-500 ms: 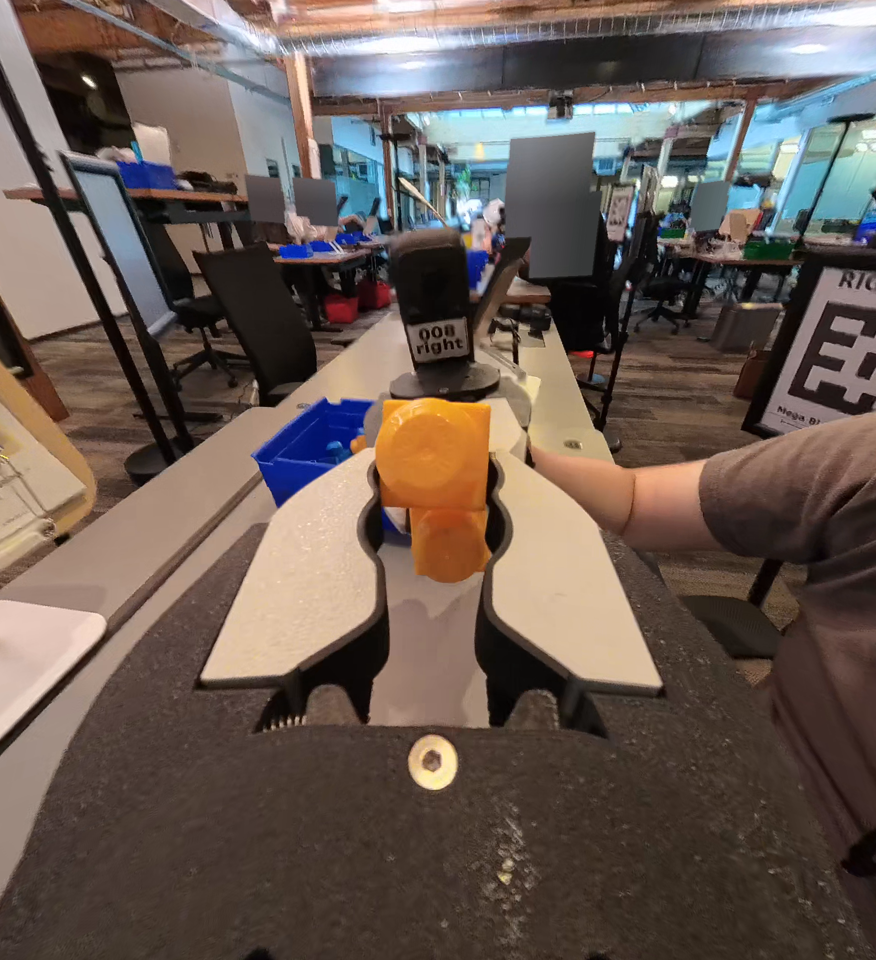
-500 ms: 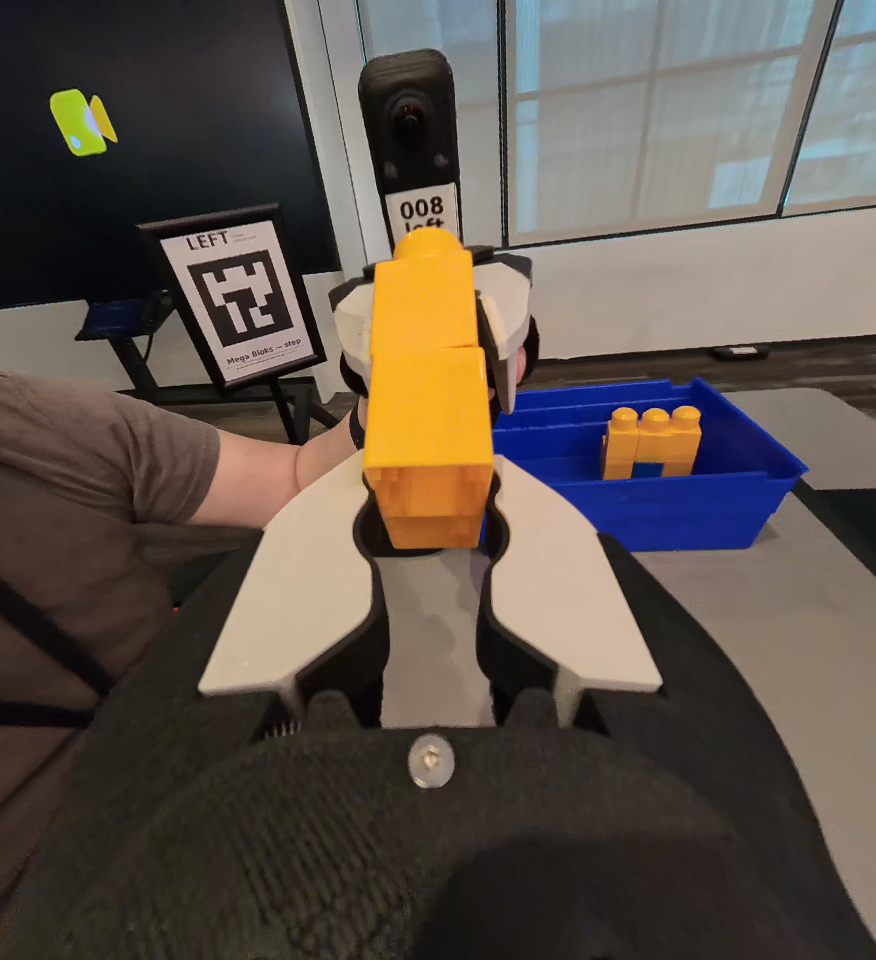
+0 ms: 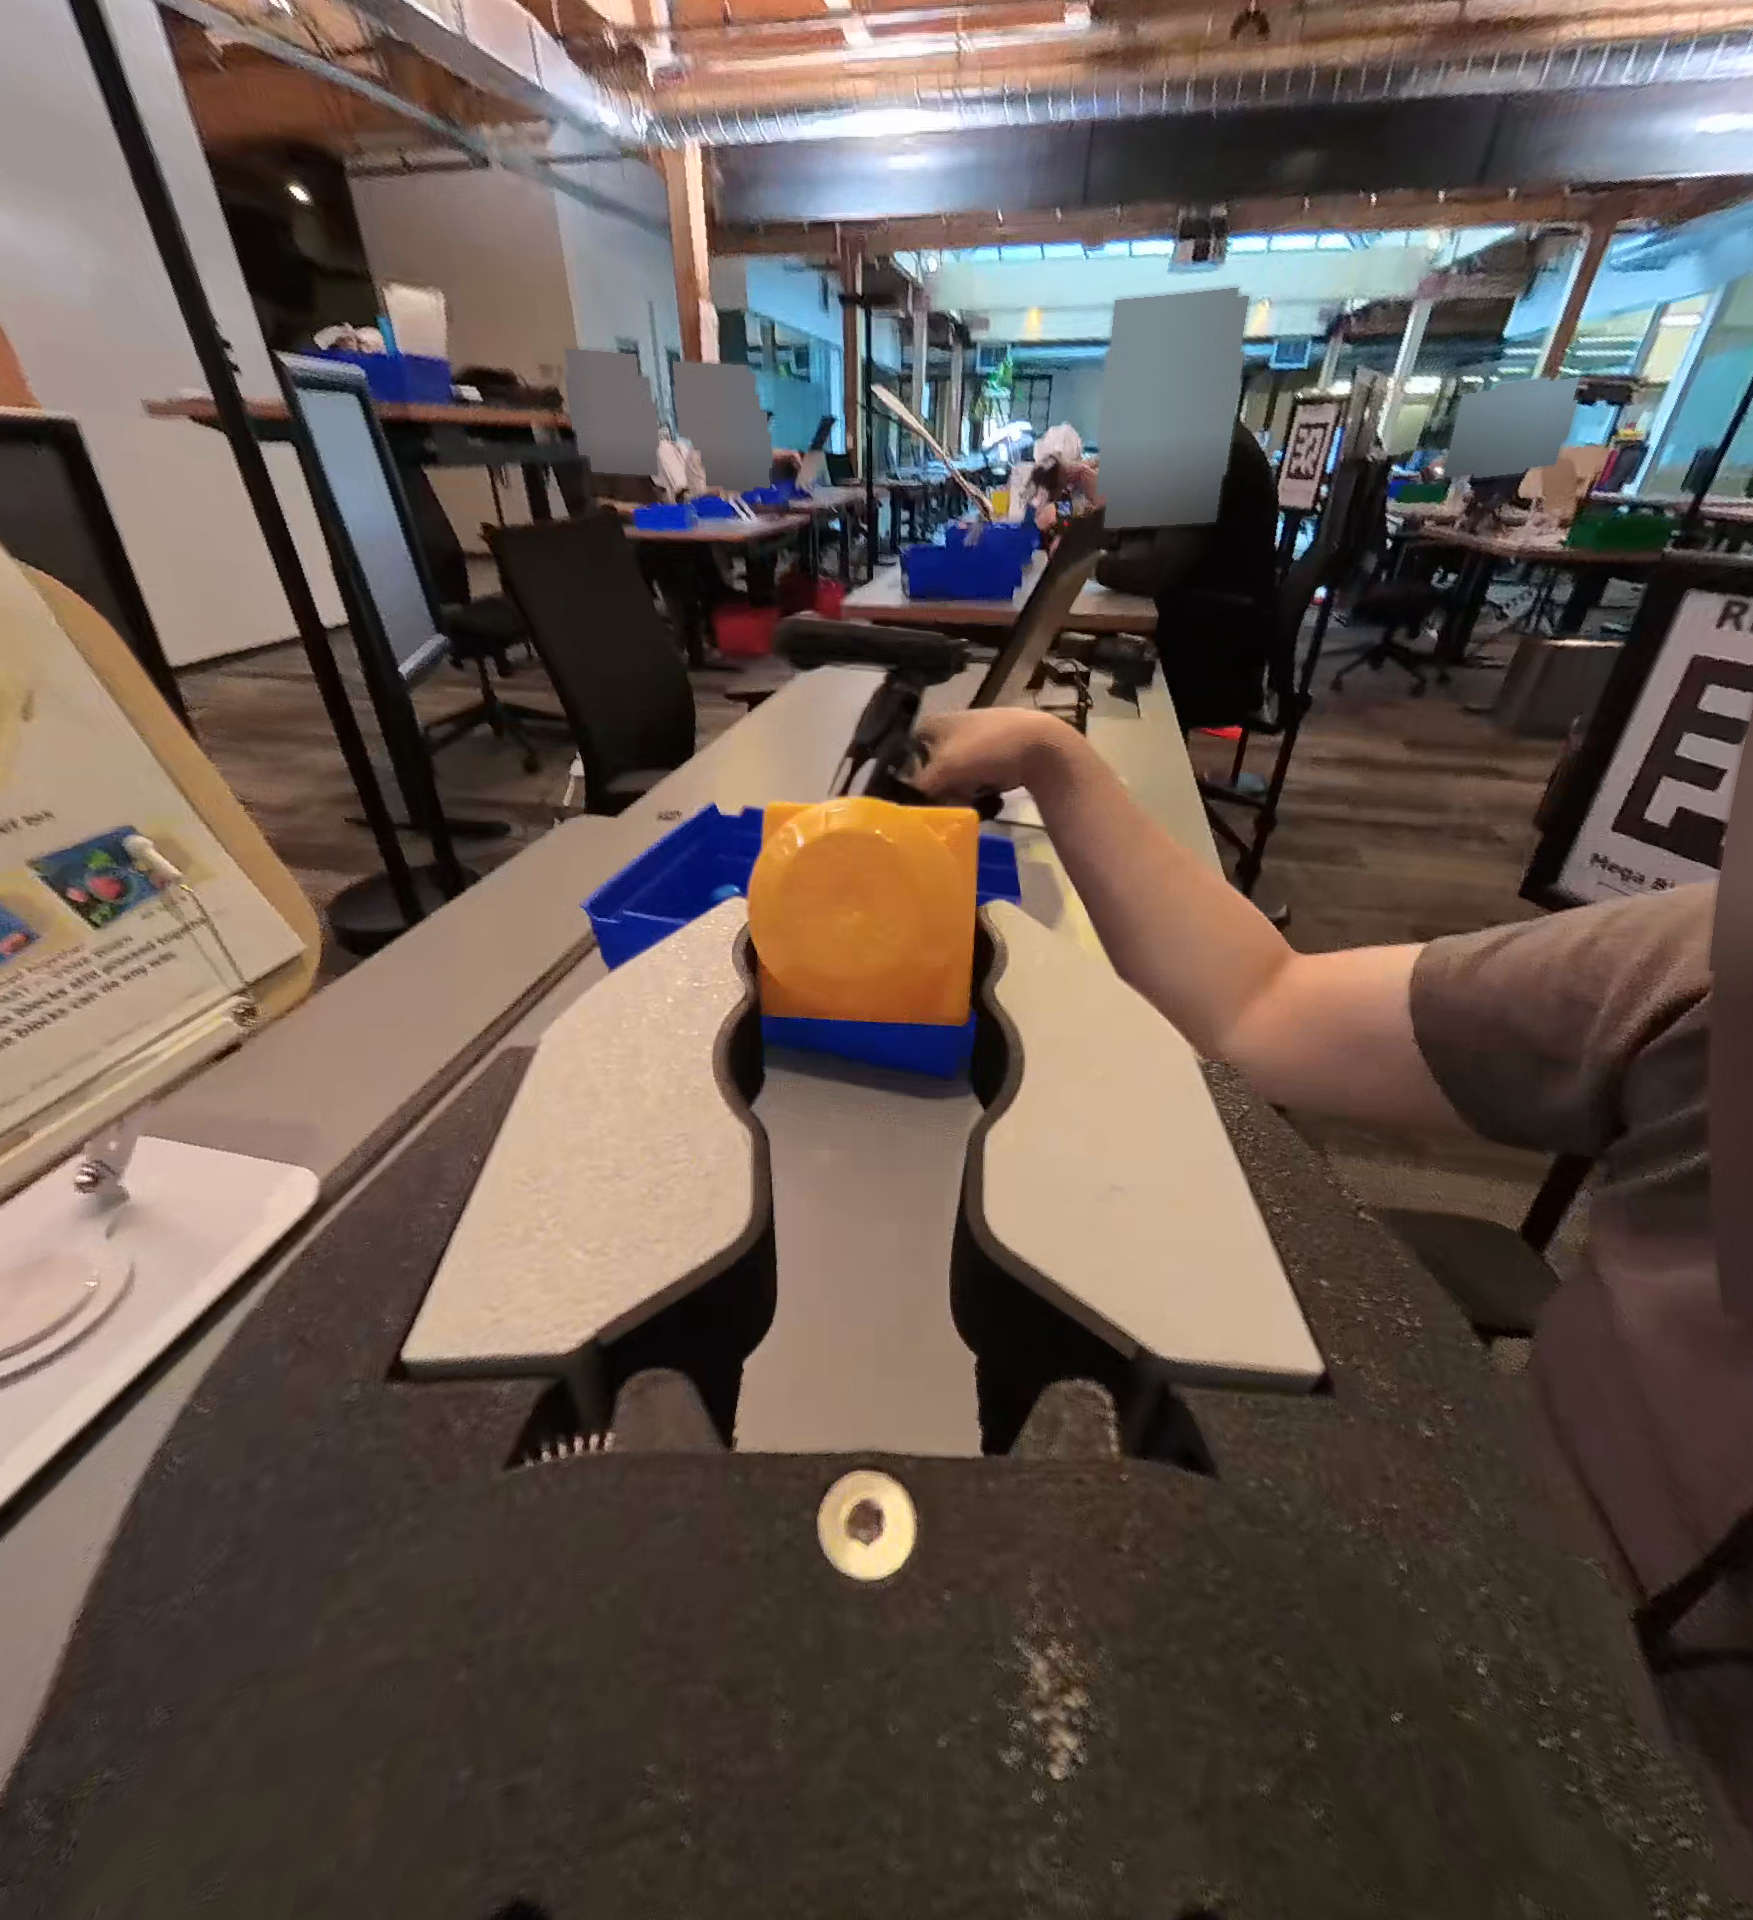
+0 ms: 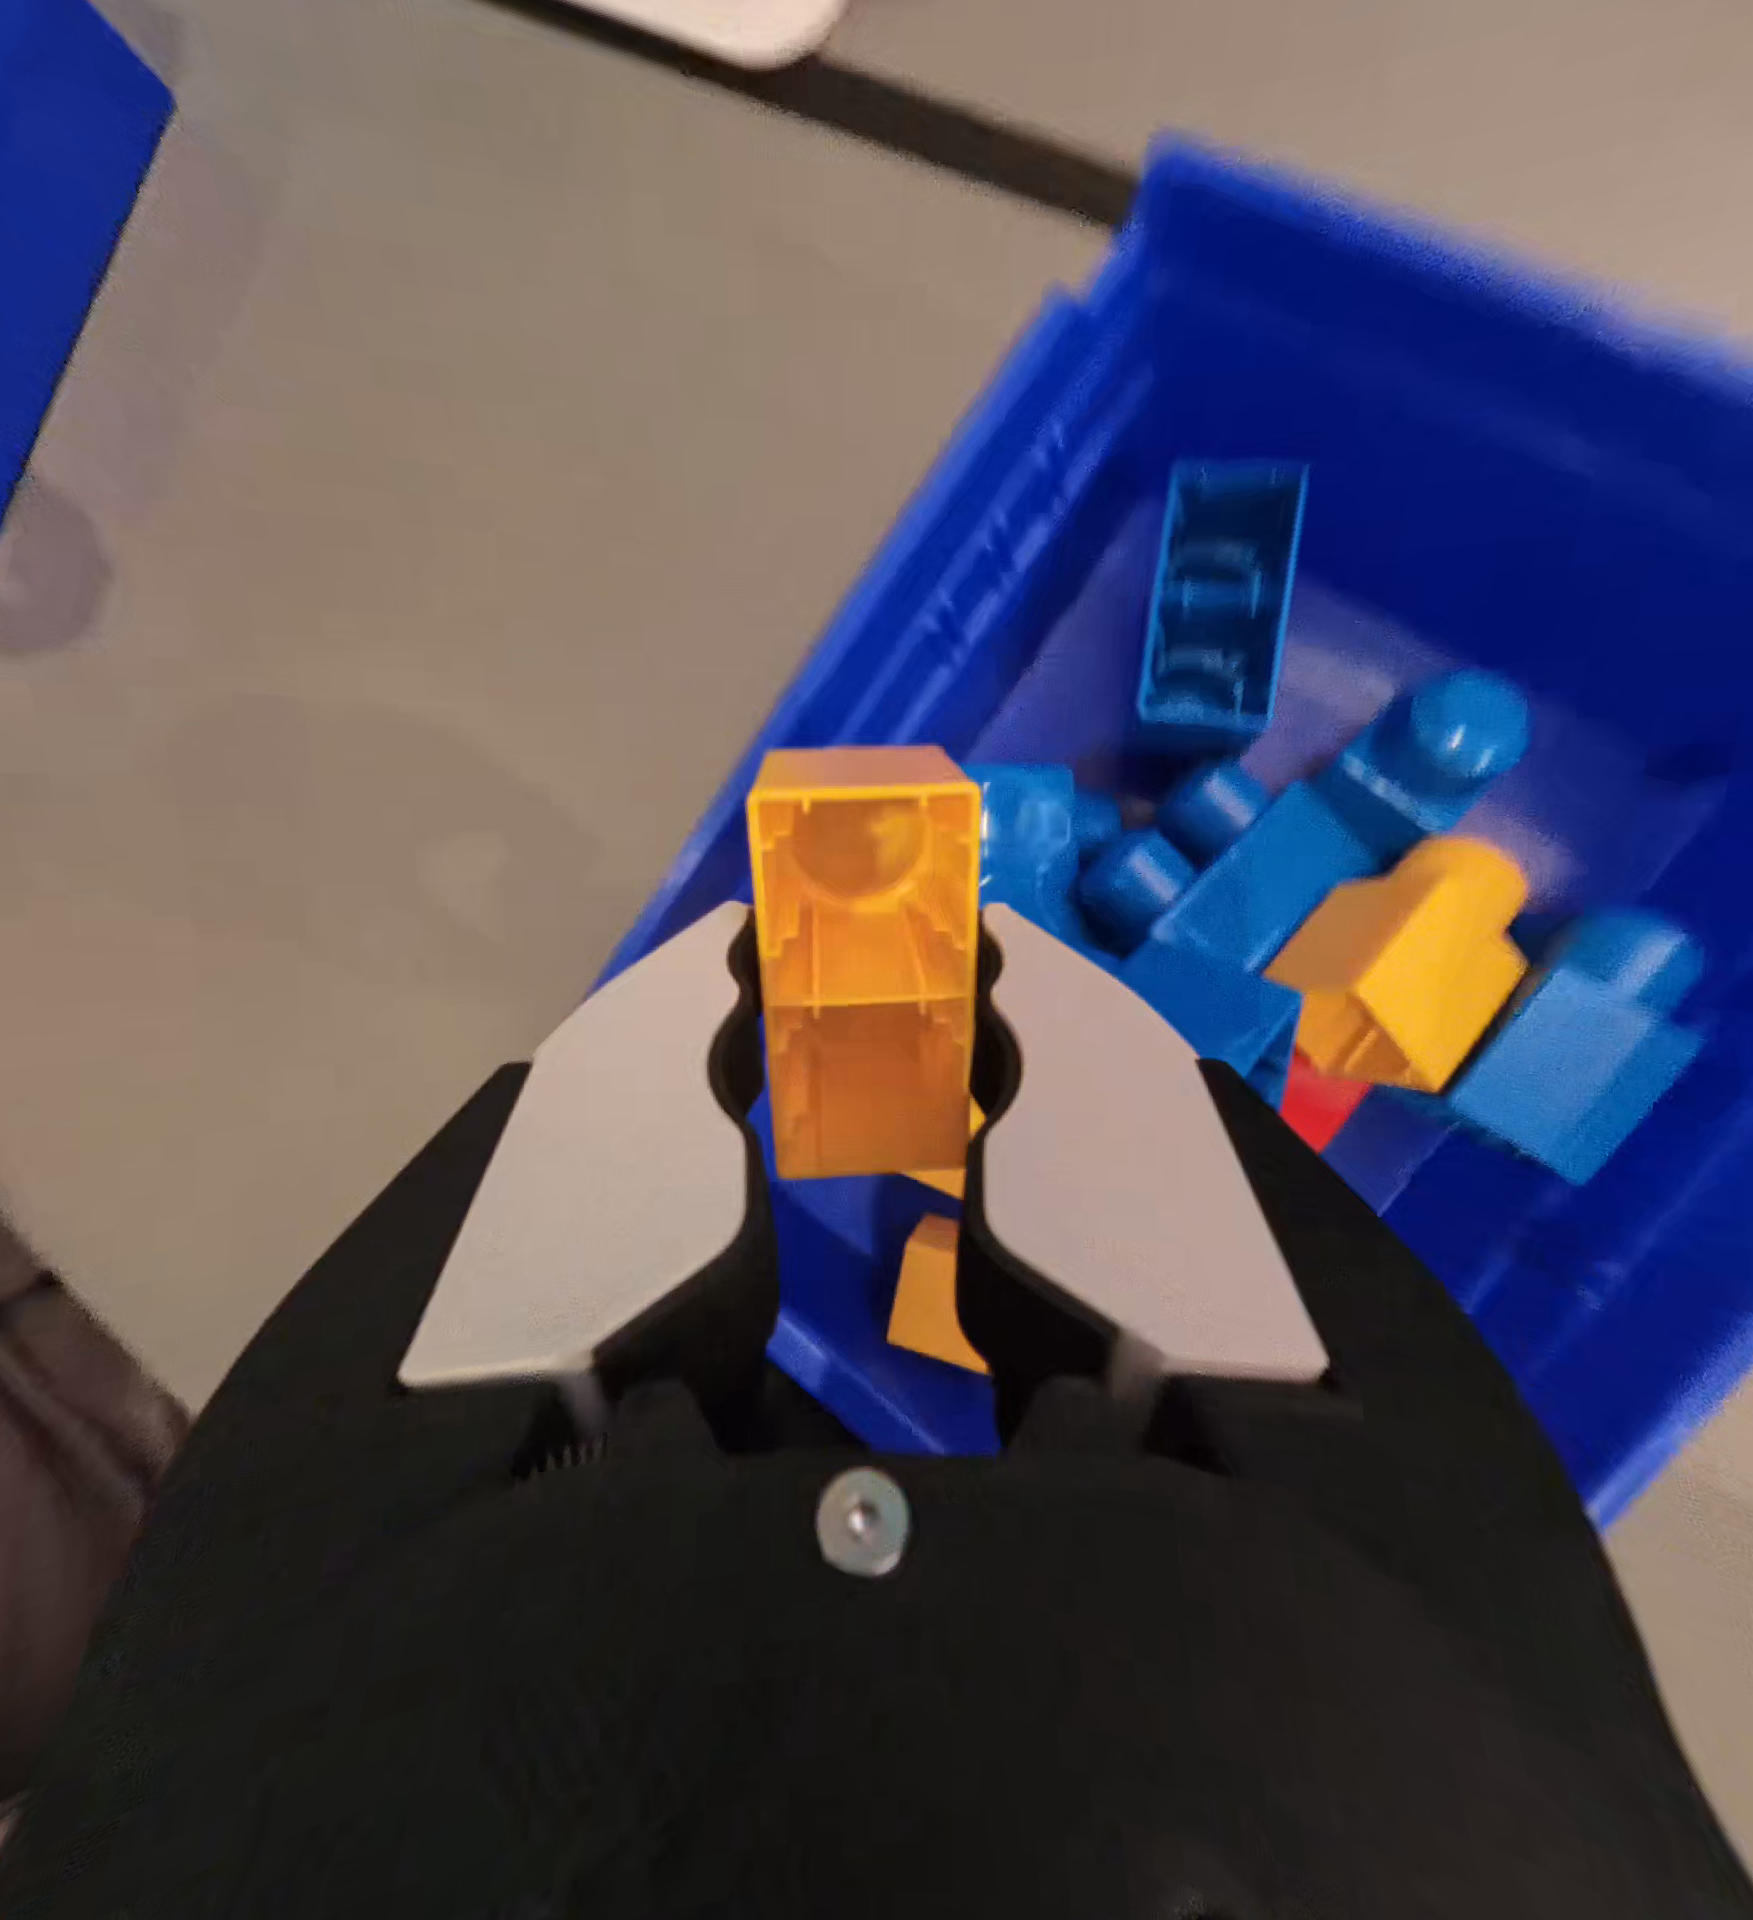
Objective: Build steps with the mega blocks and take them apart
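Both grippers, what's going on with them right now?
Each gripper holds one orange block. The left gripper is shut on an orange block, stud facing the camera. The right gripper holds another orange block, hollow side up, over the blue bin of loose blue blocks.

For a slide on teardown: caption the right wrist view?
Right gripper clamps a hollow orange block above a blue bin of loose blue and orange blocks.

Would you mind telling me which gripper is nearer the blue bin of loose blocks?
Right. The right gripper hovers over the blue bin; the left gripper is farther back.
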### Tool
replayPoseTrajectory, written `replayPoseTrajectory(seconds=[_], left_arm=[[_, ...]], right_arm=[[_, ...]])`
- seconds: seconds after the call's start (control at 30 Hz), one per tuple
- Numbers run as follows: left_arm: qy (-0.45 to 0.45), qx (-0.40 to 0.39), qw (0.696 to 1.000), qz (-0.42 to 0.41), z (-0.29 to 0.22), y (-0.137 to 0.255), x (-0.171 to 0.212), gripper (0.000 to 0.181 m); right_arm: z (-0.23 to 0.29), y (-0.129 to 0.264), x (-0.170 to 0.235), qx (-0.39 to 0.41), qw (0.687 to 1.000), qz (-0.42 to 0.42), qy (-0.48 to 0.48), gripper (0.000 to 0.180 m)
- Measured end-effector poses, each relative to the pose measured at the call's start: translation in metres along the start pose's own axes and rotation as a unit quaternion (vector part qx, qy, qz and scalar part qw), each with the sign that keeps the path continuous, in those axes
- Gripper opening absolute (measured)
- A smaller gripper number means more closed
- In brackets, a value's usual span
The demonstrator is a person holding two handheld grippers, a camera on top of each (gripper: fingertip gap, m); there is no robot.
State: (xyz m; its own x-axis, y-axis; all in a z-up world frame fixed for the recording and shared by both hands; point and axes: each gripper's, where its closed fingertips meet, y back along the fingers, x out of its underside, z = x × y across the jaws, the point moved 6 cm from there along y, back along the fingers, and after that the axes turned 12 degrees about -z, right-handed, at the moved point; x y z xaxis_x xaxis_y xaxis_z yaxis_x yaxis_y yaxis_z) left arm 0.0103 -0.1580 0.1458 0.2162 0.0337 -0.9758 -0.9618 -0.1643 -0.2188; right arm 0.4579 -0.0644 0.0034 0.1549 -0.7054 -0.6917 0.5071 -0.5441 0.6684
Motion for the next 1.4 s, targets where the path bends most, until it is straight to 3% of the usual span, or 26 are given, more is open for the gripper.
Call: replayPoseTrajectory(seconds=[0.07,0.17,0.27,0.33,0.4,0.5,0.57,0.63,0.77,0.87,0.93,1.07,1.1,1.13,1.23,1.27,1.33,1.4], left_arm=[[0.015,0.009,1.0,0.012,0.0,-0.006,0.009,0.037],[0.039,0.017,0.999,0.031,0.002,-0.014,0.021,0.037],[0.067,0.014,0.996,0.053,0.006,-0.022,0.036,0.037],[0.099,0.017,0.993,0.064,0.008,-0.029,0.048,0.037],[0.14,0.03,0.987,0.076,0.009,-0.035,0.059,0.037],[0.203,0.038,0.976,0.071,0.011,-0.042,0.071,0.037],[0.249,0.061,0.964,0.074,0.009,-0.044,0.077,0.037],[0.277,0.063,0.956,0.069,0.01,-0.046,0.081,0.037],[0.342,0.082,0.936,-0.012,0.009,-0.05,0.075,0.037],[0.355,0.086,0.931,-0.011,0.007,-0.053,0.079,0.037],[0.354,0.084,0.932,-0.008,0.006,-0.055,0.081,0.037],[0.314,0.058,0.948,-0.014,0.018,-0.043,0.065,0.04],[0.279,0.03,0.96,-0.016,0.026,-0.034,0.057,0.043],[0.236,-0.002,0.971,-0.021,0.033,-0.024,0.047,0.045],[0.089,-0.099,0.991,-0.025,0.051,0.013,0.016,0.045],[0.049,-0.126,0.991,-0.022,0.053,0.025,0.007,0.044],[0.005,-0.173,0.985,-0.009,0.056,0.048,-0.008,0.039],[-0.001,-0.215,0.977,-0.002,0.06,0.068,-0.018,0.039]], right_arm=[[-0.021,-0.016,0.012,0.022,0.999,0.041,-0.02,0.039],[-0.03,-0.03,0.007,0.039,0.998,0.034,-0.025,0.039],[-0.019,-0.019,-0.015,0.07,0.997,-0.017,0.023,0.044],[0.009,-0.004,-0.044,0.088,0.984,-0.103,0.116,0.051],[0.063,0.012,-0.074,0.078,0.936,-0.222,0.263,0.058],[0.178,0.022,-0.08,-0.037,0.793,-0.389,0.467,0.067],[0.244,0.016,-0.059,-0.118,0.701,-0.435,0.552,0.067],[0.285,-0.001,-0.042,-0.15,0.664,-0.428,0.594,0.067],[0.317,-0.03,-0.033,-0.094,0.644,-0.452,0.61,0.069],[0.321,-0.043,-0.035,-0.053,0.652,-0.466,0.595,0.059],[0.319,-0.044,-0.034,-0.047,0.651,-0.467,0.597,0.037],[0.296,-0.013,-0.051,-0.054,0.669,-0.468,0.575,0.036],[0.276,0.001,-0.062,-0.031,0.689,-0.459,0.561,0.037],[0.249,0.014,-0.073,-0.01,0.728,-0.429,0.535,0.037],[0.146,0.04,-0.07,-0.027,0.888,-0.276,0.367,0.037],[0.112,0.043,-0.06,-0.033,0.924,-0.234,0.301,0.036],[0.05,0.044,-0.045,0.004,0.957,-0.196,0.214,0.037],[-0.004,0.041,-0.035,0.08,0.969,-0.182,0.149,0.037]])
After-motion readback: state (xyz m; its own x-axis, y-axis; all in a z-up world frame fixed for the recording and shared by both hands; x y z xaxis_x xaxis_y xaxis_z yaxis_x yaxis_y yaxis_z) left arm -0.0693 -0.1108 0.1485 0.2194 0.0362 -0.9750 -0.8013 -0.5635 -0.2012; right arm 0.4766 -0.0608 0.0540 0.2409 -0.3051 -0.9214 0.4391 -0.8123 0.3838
